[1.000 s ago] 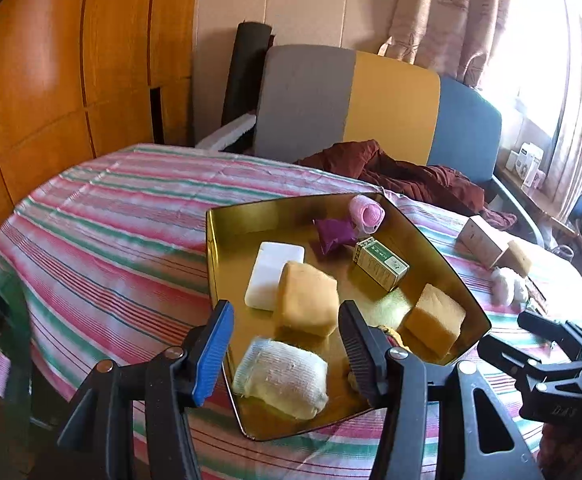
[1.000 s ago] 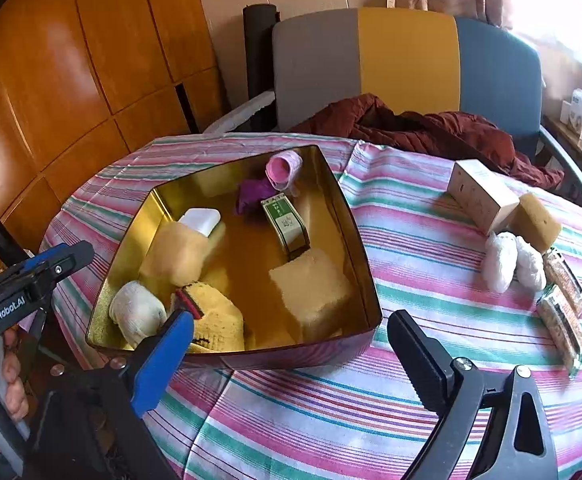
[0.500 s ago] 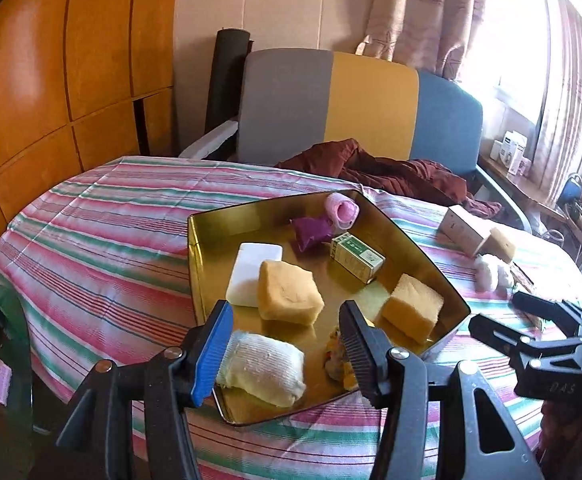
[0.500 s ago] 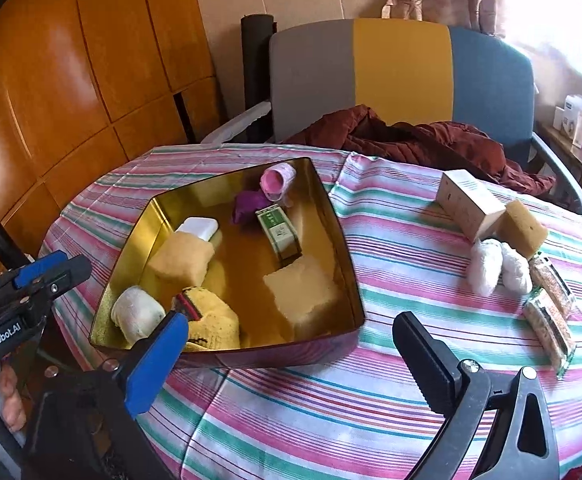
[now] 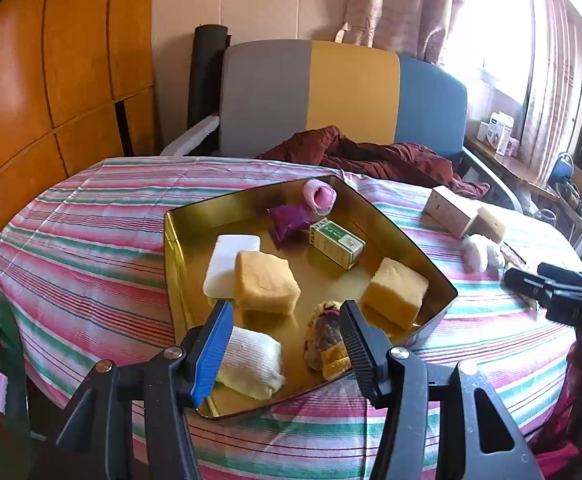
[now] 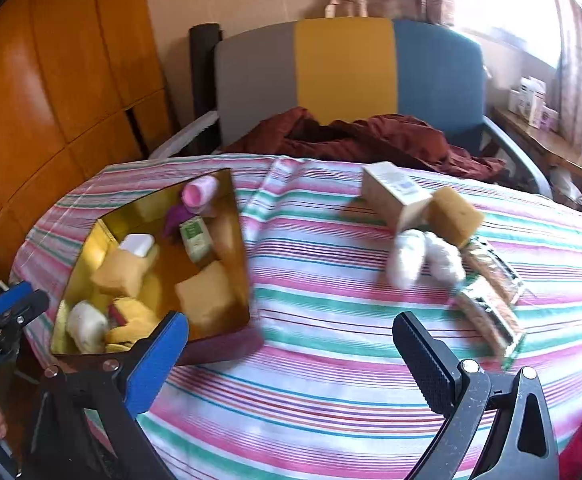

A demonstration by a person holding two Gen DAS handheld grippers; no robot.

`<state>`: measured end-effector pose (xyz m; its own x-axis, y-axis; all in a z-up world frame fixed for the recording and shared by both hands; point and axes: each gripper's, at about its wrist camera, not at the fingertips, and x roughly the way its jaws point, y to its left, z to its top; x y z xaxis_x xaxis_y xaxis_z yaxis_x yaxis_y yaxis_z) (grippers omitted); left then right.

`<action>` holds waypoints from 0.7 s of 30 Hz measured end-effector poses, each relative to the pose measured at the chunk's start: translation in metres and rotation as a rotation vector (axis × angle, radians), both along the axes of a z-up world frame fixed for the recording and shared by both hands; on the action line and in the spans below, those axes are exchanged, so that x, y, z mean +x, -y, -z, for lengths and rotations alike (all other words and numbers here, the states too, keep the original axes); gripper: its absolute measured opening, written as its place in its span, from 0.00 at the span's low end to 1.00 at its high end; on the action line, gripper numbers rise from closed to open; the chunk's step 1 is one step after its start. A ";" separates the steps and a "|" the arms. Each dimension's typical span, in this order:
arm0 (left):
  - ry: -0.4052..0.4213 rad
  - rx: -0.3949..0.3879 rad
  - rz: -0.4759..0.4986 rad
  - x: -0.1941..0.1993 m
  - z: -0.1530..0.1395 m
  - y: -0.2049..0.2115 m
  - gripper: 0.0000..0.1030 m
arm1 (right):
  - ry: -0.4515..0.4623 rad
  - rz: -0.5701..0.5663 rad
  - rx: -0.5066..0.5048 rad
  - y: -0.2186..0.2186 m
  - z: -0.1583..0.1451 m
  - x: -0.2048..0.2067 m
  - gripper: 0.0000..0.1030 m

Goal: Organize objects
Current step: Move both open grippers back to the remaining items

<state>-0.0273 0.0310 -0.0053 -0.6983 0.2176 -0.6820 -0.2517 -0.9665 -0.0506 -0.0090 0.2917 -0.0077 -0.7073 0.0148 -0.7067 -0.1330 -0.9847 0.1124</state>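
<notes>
Striped tablecloth [image 6: 311,308] ahead: white fluffy cotton balls [image 6: 423,258] lie beyond the empty, released right gripper [image 6: 291,356]; left gripper [image 5: 283,344], half-parted and empty, hovers at the gold tin [image 5: 179,264].

Counted inside 1 gold tin [image 5: 179,276]: 2 yellow sponges [image 5: 265,282], 1 white soap bar [image 5: 227,262], 1 green box [image 5: 336,243], 1 purple packet [image 5: 289,218], 1 pink roll [image 5: 320,197], 1 white cloth [image 5: 251,362], 1 patterned bundle [image 5: 325,338].

On the striped cloth outside: 1 cardboard box [image 6: 391,194], 1 sponge [image 6: 453,216], 2 white fluffy balls [image 6: 407,258], 2 clear snack packs [image 6: 491,312].
</notes>
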 end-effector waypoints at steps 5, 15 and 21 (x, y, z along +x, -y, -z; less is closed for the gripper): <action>0.049 0.019 0.024 -0.003 0.009 -0.005 0.54 | 0.038 0.048 -0.025 -0.028 0.005 0.002 1.00; 0.066 0.040 0.086 -0.005 0.008 -0.016 0.54 | 0.130 0.197 -0.024 -0.114 0.017 0.016 1.00; 0.079 0.020 0.159 -0.005 0.008 -0.040 0.54 | 0.163 0.301 -0.007 -0.176 0.023 0.020 1.00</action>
